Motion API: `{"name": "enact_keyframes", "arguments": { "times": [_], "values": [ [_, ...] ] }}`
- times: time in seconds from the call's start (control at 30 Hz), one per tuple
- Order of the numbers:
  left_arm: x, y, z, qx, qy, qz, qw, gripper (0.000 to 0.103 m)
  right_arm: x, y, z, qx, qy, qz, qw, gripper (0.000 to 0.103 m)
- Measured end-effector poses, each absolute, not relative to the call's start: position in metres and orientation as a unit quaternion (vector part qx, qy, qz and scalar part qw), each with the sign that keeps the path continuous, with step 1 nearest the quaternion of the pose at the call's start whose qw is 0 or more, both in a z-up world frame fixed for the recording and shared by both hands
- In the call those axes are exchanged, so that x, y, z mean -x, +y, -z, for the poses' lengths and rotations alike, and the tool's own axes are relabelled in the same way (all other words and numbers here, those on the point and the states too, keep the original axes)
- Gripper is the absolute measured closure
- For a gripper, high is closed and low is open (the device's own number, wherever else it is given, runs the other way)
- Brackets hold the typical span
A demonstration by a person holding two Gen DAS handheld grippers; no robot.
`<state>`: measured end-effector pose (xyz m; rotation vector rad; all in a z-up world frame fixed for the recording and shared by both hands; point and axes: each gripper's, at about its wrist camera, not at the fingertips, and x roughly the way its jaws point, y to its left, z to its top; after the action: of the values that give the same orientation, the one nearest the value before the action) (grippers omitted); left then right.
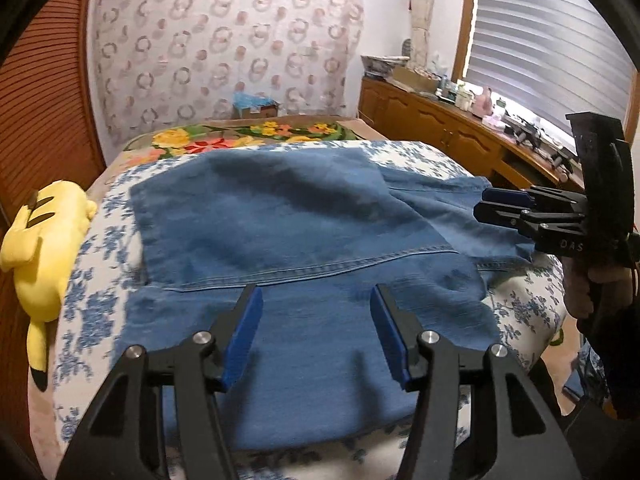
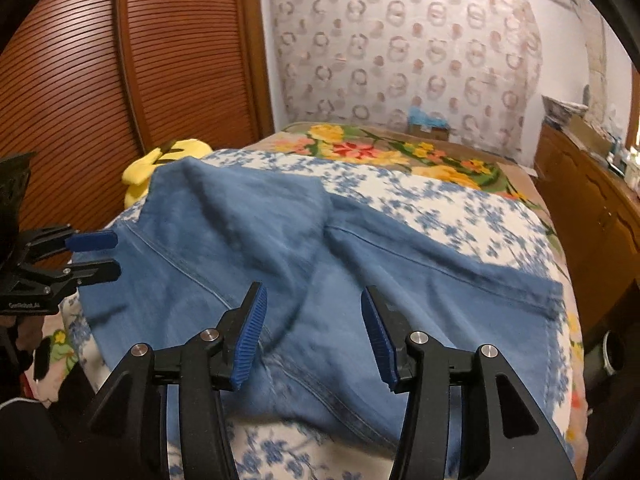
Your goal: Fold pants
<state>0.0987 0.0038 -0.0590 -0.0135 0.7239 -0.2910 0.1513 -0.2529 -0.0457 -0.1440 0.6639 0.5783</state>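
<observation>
Both my tongs – left (image 1: 316, 292), right (image 2: 312, 292) – hang unclenched above soft, floppy pants (image 1: 288, 216) on the bed (image 1: 516, 308) – I'd pinch a hem.

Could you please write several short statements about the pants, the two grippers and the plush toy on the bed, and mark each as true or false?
1. The pants are blue denim. True.
2. The left gripper is clamped on the fabric. False: its fingers stand apart with nothing held.
3. The right gripper is open. True.
4. The yellow plush toy lies on top of the pants. False: it lies beside them, at the bed's edge.
5. The pants rest on a blue floral bedspread. True.
</observation>
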Motion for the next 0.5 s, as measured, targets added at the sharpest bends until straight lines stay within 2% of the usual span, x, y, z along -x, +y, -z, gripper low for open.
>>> {"name": "enact_keyframes", "arguments": {
  "times": [0.5],
  "values": [
    [-0.109,-0.046,0.062,-0.015,0.368,0.166,0.915,0.048,-0.123,-0.335,0.058,0.020,0.327,-0.205,0.922,0.053]
  ]
}}
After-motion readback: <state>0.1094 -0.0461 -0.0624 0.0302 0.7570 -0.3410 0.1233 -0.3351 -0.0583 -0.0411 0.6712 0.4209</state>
